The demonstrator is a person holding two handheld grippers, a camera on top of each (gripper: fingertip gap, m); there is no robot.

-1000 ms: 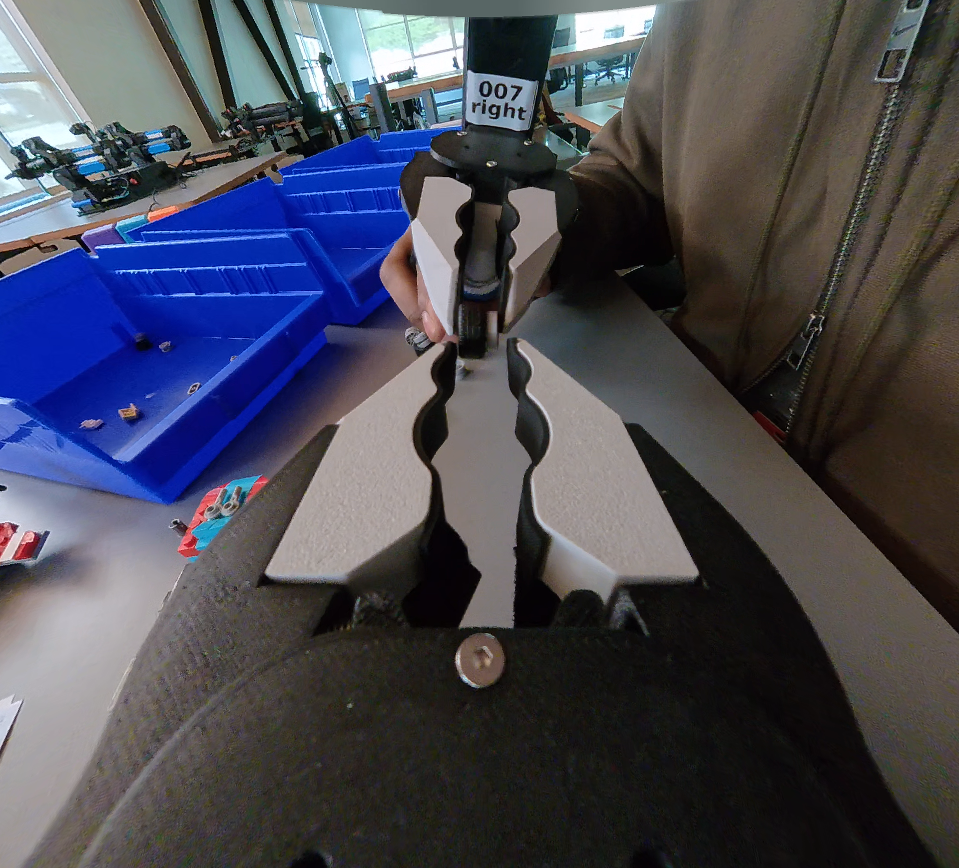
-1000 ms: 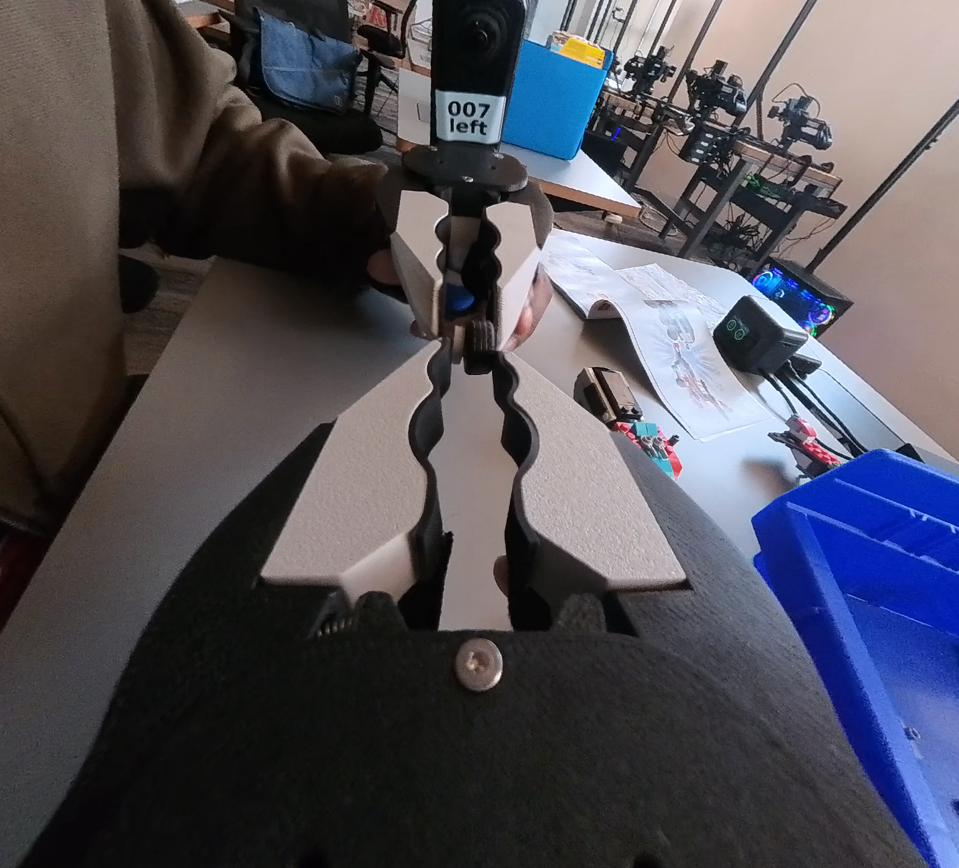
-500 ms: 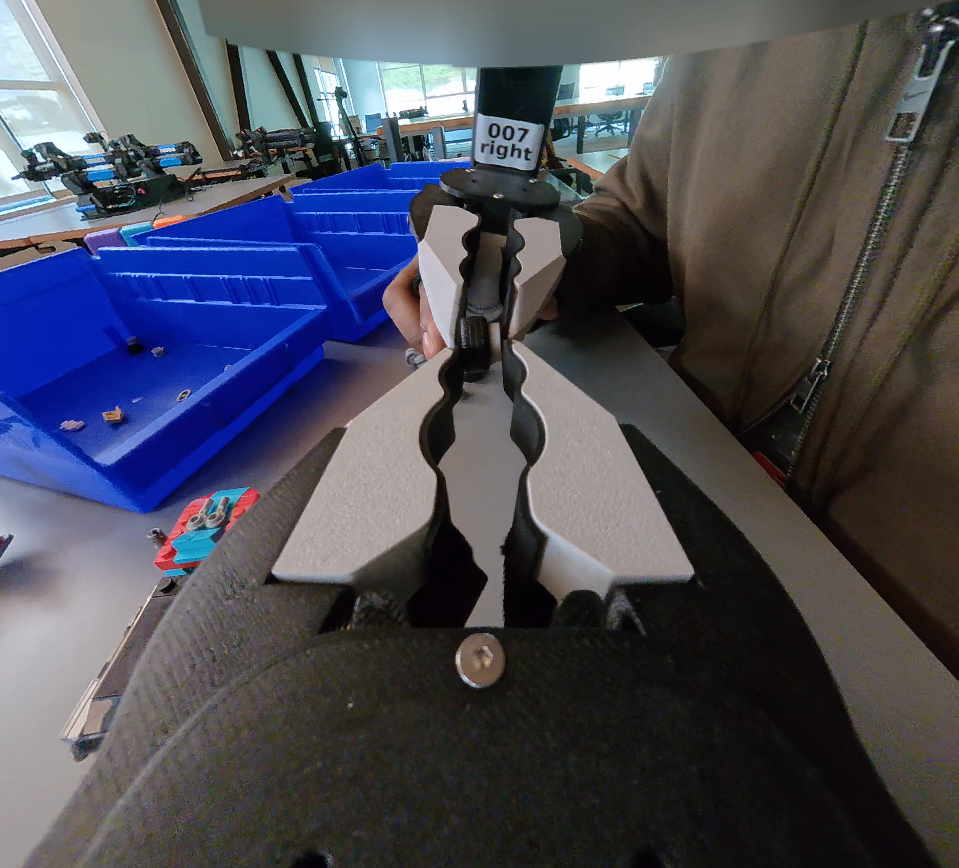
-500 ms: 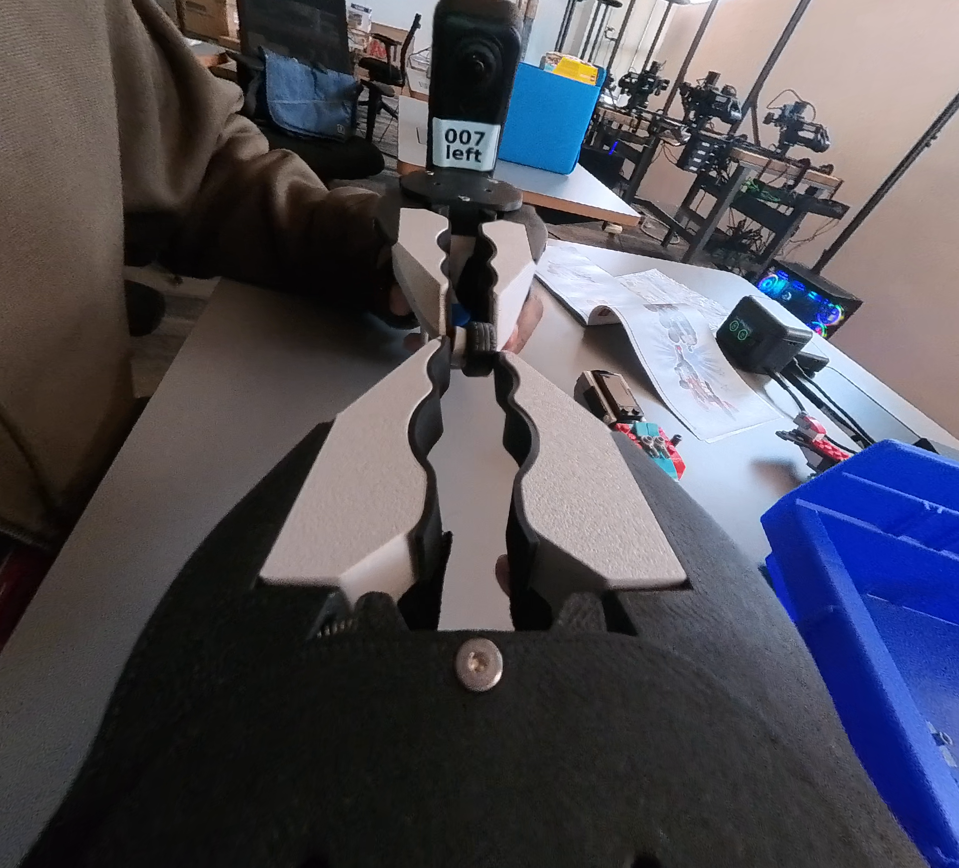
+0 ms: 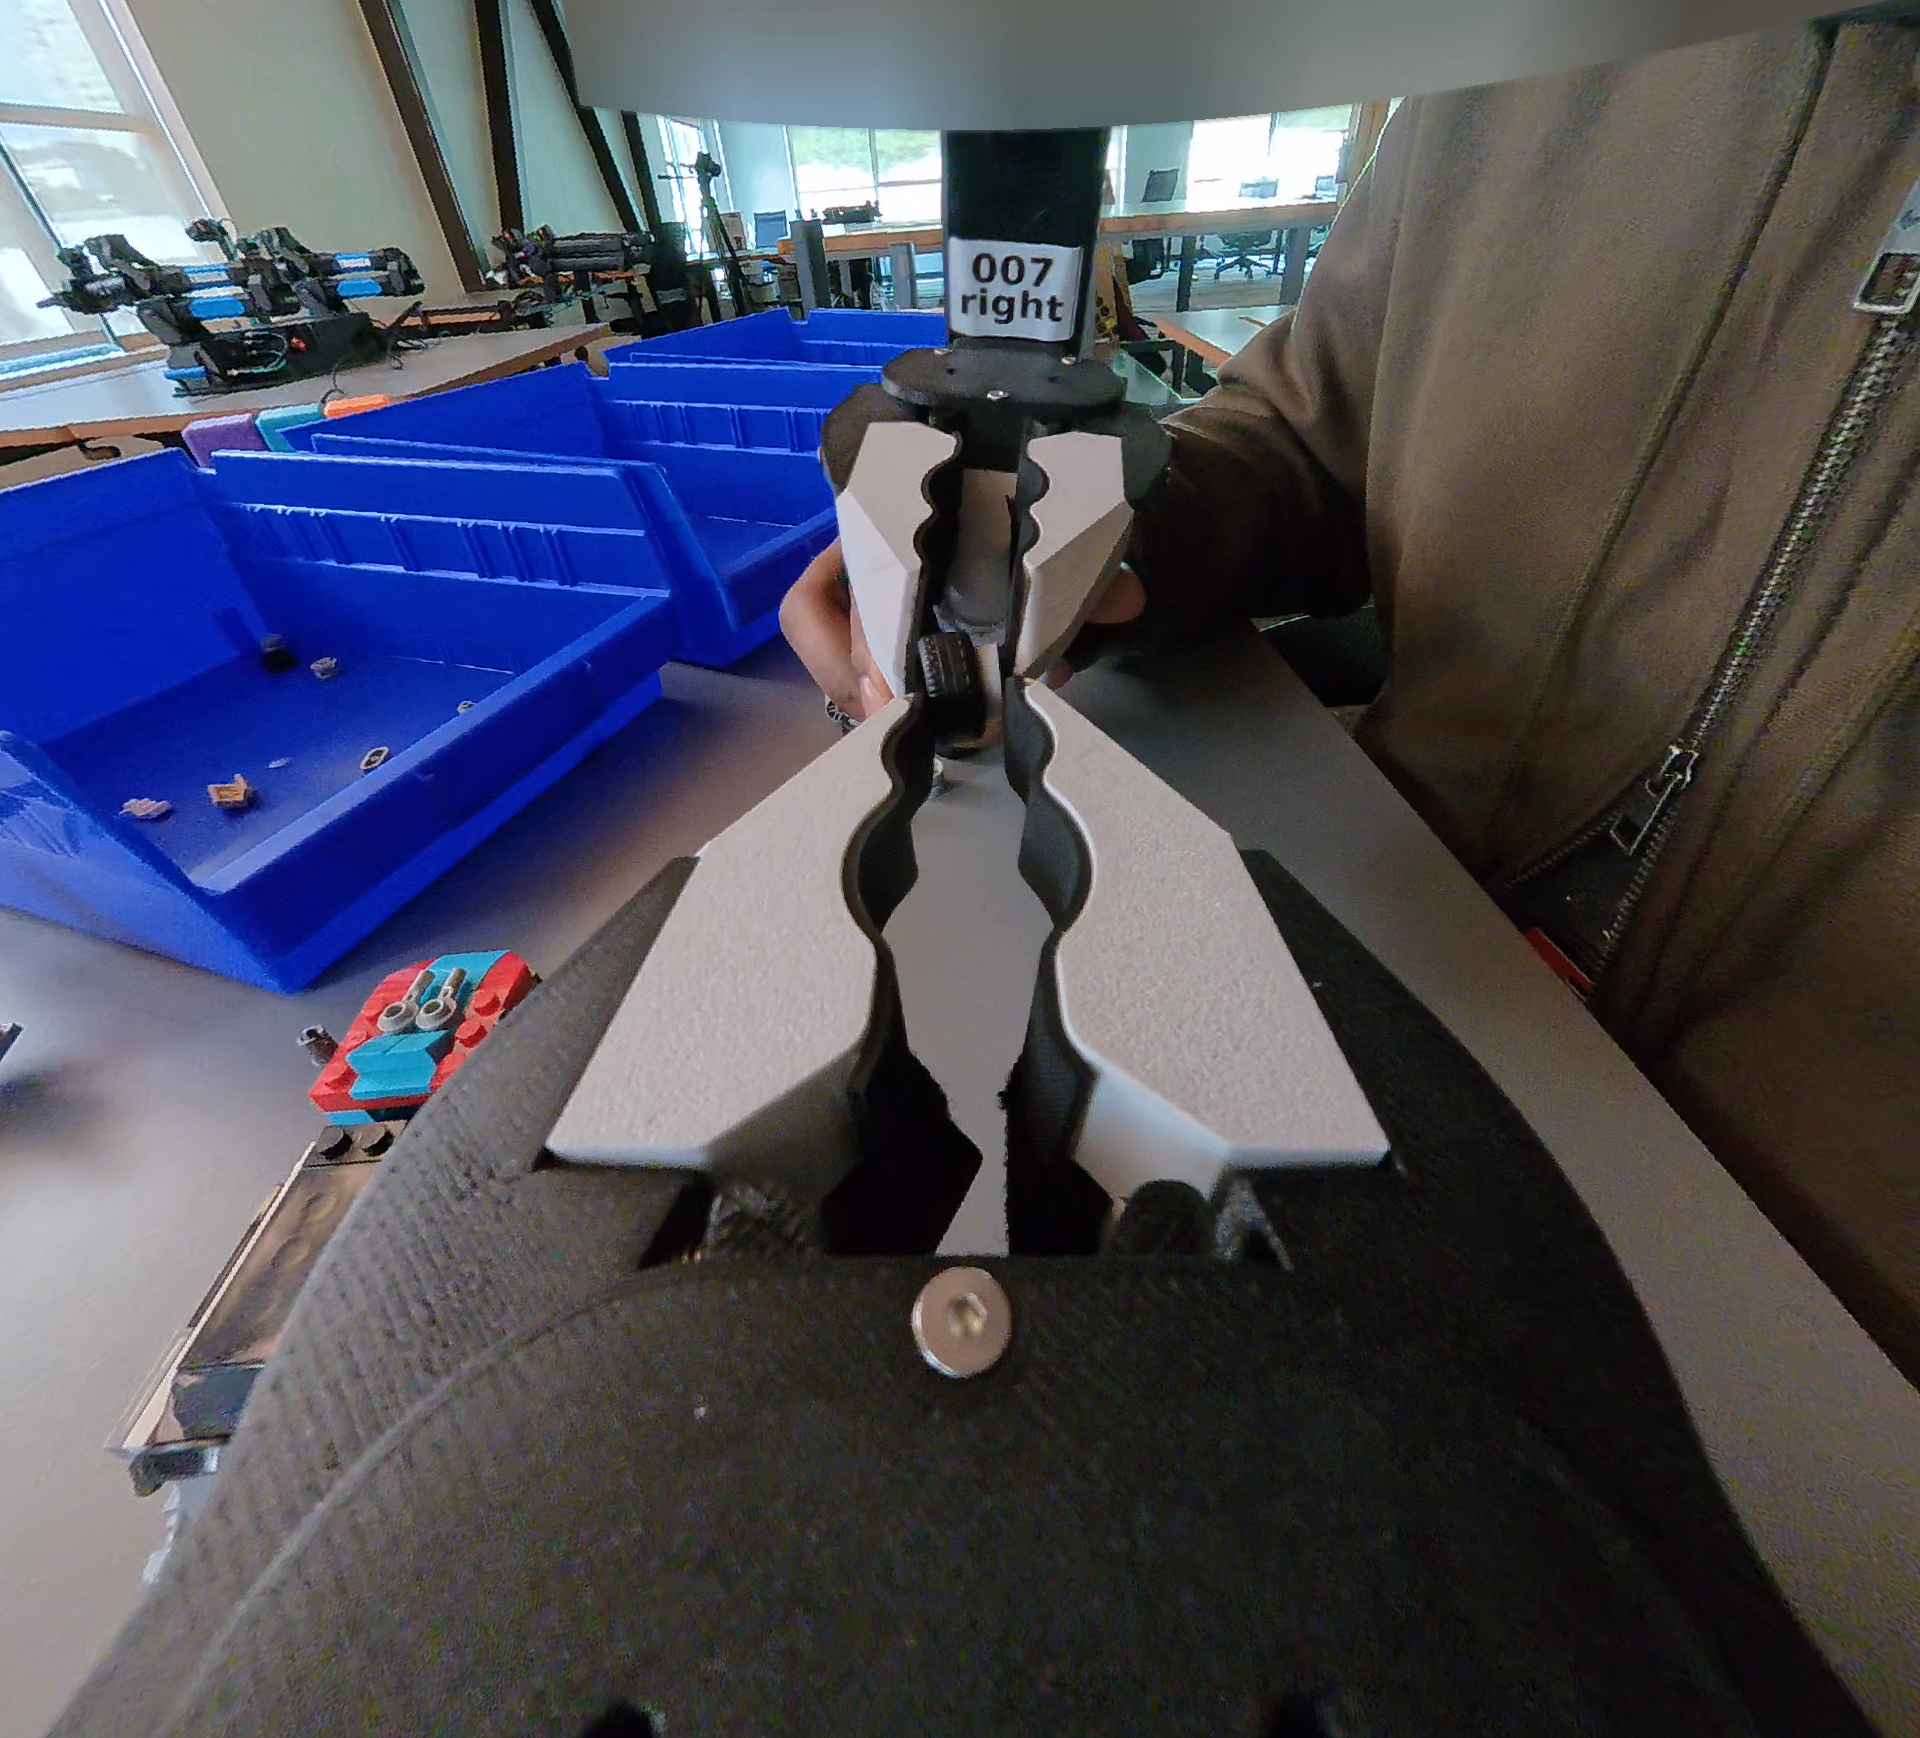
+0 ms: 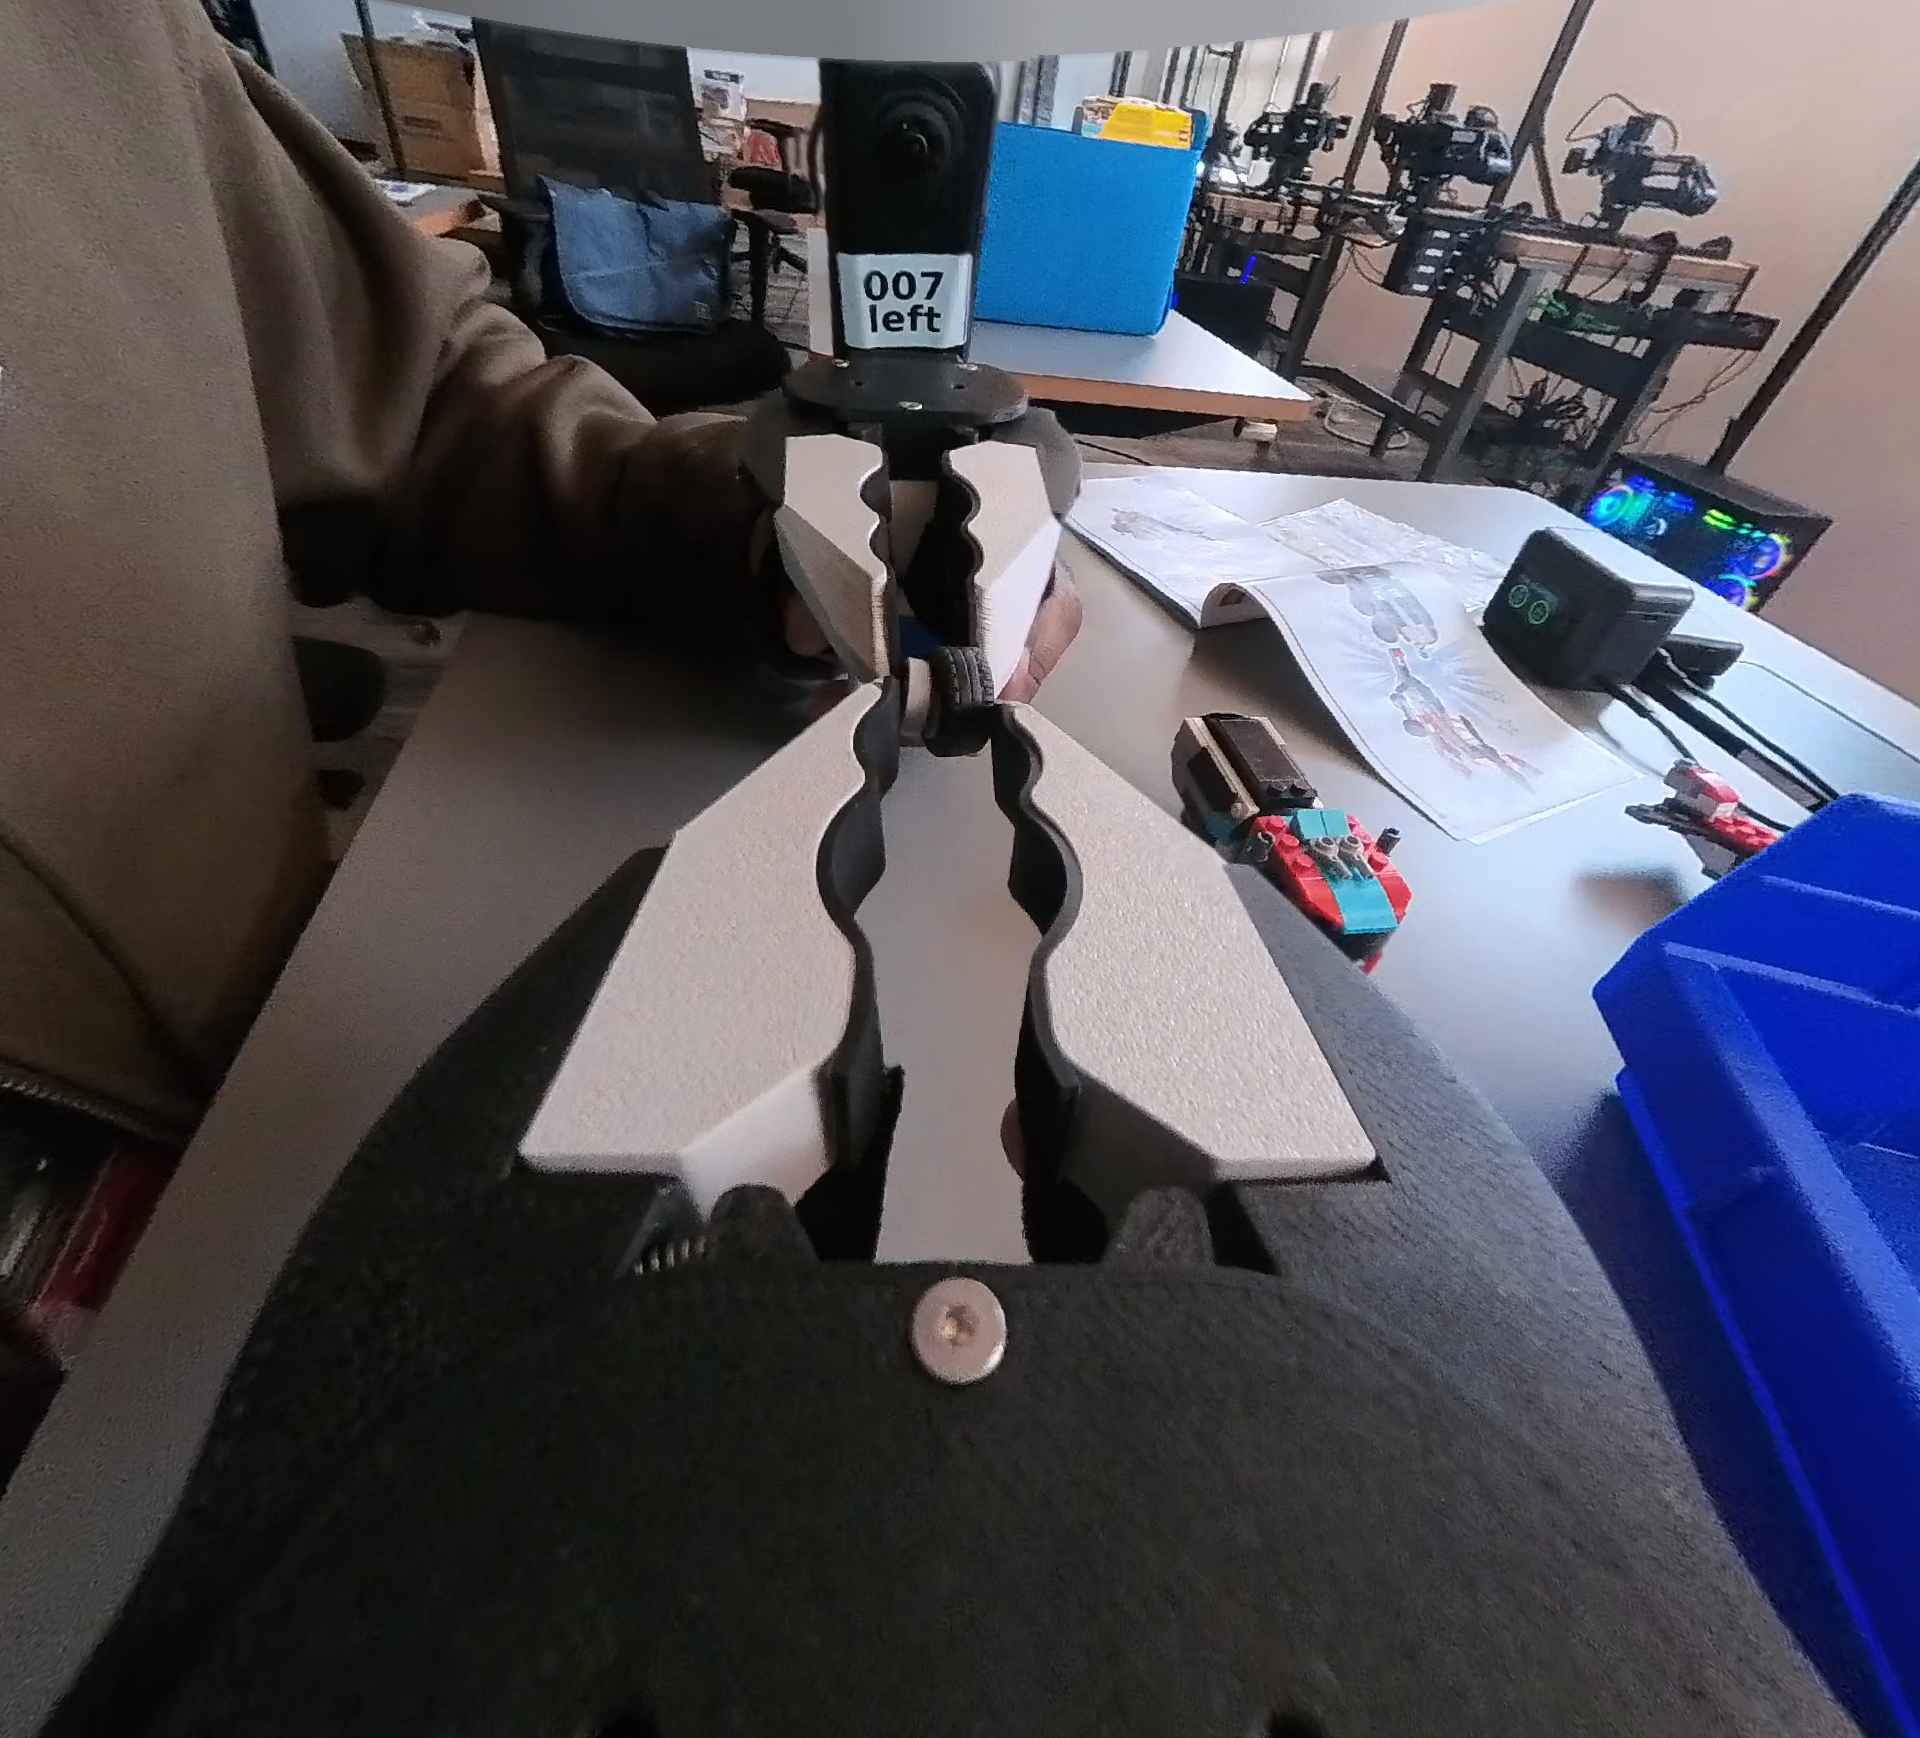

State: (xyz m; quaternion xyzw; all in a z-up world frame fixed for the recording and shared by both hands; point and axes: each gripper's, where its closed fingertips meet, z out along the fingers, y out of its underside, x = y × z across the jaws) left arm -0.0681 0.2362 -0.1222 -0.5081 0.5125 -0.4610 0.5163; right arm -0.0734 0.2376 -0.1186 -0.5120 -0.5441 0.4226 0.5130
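Black toy wheel between two grippers' fingers.

A smooth grey patch covers the top of both views and hides whatever stands there. The small black wheel sits where the jaws of both grippers meet, so whose pads press it cannot be told; the pale piece beside it is half hidden by the fingers. The small bits in the blue bin are too tiny to name. The red and teal brick model is partly hidden behind the left gripper's black body, and a dark flat thing below it is blurred and cut by it. The pages of the open booklet are too blurred to make out.
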